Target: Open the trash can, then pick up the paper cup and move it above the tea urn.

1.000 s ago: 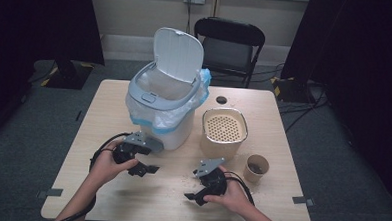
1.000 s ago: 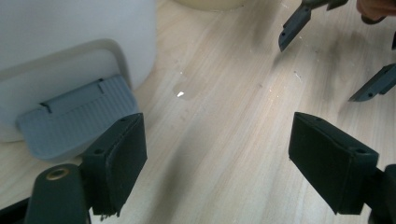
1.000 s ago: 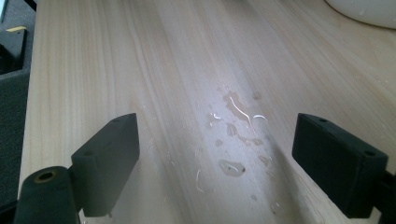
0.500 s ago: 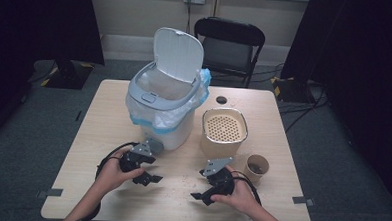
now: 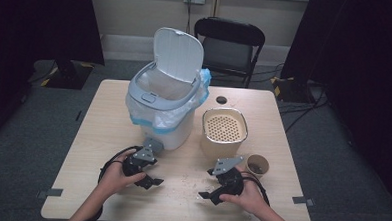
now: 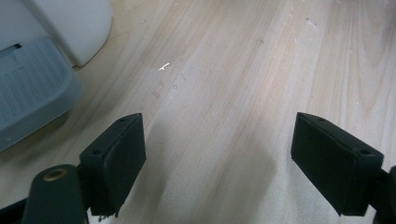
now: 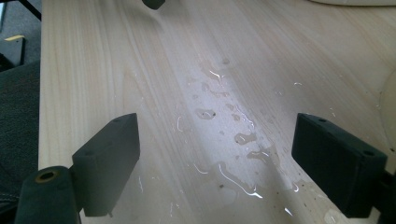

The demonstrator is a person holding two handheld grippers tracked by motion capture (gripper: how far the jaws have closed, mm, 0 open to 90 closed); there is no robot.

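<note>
Both of my grippers hover low over the front of the wooden table. My left gripper is held in a hand just in front of the white pedal bin, jaws pointing right. In the left gripper view my left gripper stands open over bare wood, beside the bin's grey pedal. My right gripper points left, in front of the beige container. In the right gripper view my right gripper is open above a wet spill, nothing between its pads.
The bin's lid stands open, with a plastic liner over the rim. A small paper cup sits right of my right hand. A dark round cap lies behind the beige container. A black chair stands beyond the table.
My left gripper has come down and toward the near edge, away from the bin's front. My right gripper has drifted a little to the right. Both stay open and empty.
</note>
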